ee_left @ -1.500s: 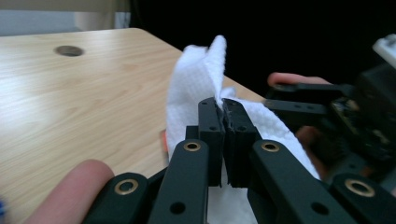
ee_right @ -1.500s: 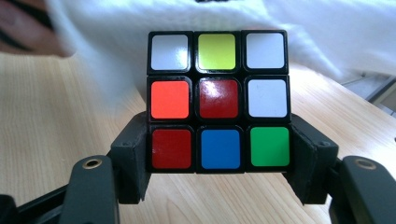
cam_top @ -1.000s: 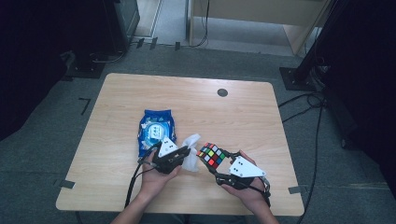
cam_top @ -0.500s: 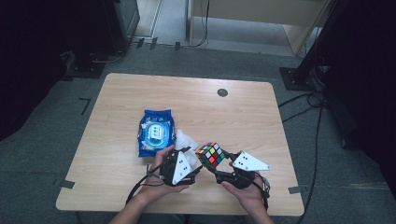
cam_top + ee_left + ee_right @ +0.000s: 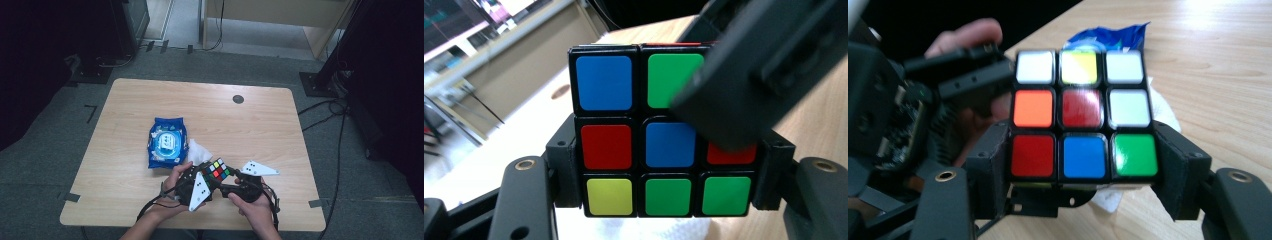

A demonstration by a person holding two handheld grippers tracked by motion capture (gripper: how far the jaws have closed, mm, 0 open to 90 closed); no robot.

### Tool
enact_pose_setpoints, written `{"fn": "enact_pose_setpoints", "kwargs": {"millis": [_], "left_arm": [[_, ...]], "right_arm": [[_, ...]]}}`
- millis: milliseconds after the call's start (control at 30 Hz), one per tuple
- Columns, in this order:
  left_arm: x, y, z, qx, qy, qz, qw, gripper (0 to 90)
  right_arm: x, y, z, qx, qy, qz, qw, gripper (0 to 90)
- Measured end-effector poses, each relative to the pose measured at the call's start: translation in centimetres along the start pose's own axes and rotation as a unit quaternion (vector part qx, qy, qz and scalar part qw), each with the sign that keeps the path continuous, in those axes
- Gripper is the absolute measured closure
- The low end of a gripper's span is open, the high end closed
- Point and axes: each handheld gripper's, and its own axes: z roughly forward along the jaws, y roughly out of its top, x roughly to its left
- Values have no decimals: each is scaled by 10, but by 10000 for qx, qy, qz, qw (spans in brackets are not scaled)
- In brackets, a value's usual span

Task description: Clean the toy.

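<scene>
High view: left gripper (image 5: 206, 176) and right gripper (image 5: 226, 181) are both clamping a puzzle cube (image 5: 216, 170) over the table (image 5: 260, 125), left jaws having just closed further

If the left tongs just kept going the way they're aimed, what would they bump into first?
The puzzle cube: it already sits between the left tongs, whose jaws have just been closing, and the right tongs' dark body lies across it. Depth is hard to judge.
</scene>
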Motion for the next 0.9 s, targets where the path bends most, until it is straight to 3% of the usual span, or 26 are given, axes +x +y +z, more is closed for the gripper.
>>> {"fn": "enact_pose_setpoints", "kwargs": {"millis": [100, 167, 300, 400, 433, 467, 500, 533, 600, 633, 667, 700, 800, 900], "left_arm": [[10, -4, -1, 74, -59, -235, 9997, 341], [21, -7, -5, 83, 27, -423, 9991, 341], [55, -15, -21, -23, 212, -1029, 9945, 341], [76, -21, -34, -76, 315, -1343, 9904, 341], [81, -23, -38, -98, 328, -1414, 9894, 341], [81, -23, -38, -98, 328, -1414, 9894, 341], [86, -25, -42, -118, 326, -1547, 9873, 341], [93, -28, -45, -178, 300, -1760, 9838, 341], [98, -31, -46, -272, 186, -2007, 9791, 341], [98, -31, -46, -272, 186, -2007, 9791, 341], [101, -33, -48, -349, 77, -2176, 9754, 341], [102, -32, -48, -385, 29, -2241, 9738, 341], [102, -31, -50, -428, -3, -2272, 9729, 341], [103, -32, -51, -460, -45, -2326, 9715, 341]], "right_arm": [[-2, 4, -4, -133, -95, -63, 9998, 250], [-5, 6, -9, -343, -69, -78, 9994, 237], [-14, 8, -15, -641, -260, -111, 9975, 258], [-18, 6, -8, -543, -362, -284, 9975, 287], [-16, 5, -3, -477, -382, -450, 9971, 296], [-16, 5, -3, -477, -382, -450, 9971, 296], [-14, 5, 3, -386, -417, -672, 9961, 300], [-9, 6, 20, -75, -400, -1076, 9934, 311], [-6, 5, 36, 135, -392, -1287, 9908, 327], [-6, 4, 47, 287, -412, -1367, 9893, 334], [-7, 3, 61, 451, -430, -1437, 9877, 335], [-8, 2, 69, 546, -467, -1466, 9866, 337], [-12, 0, 98, 814, -654, -1563, 9822, 346], [-16, -4, 115, 1055, -737, -1505, 9802, 366]]}}
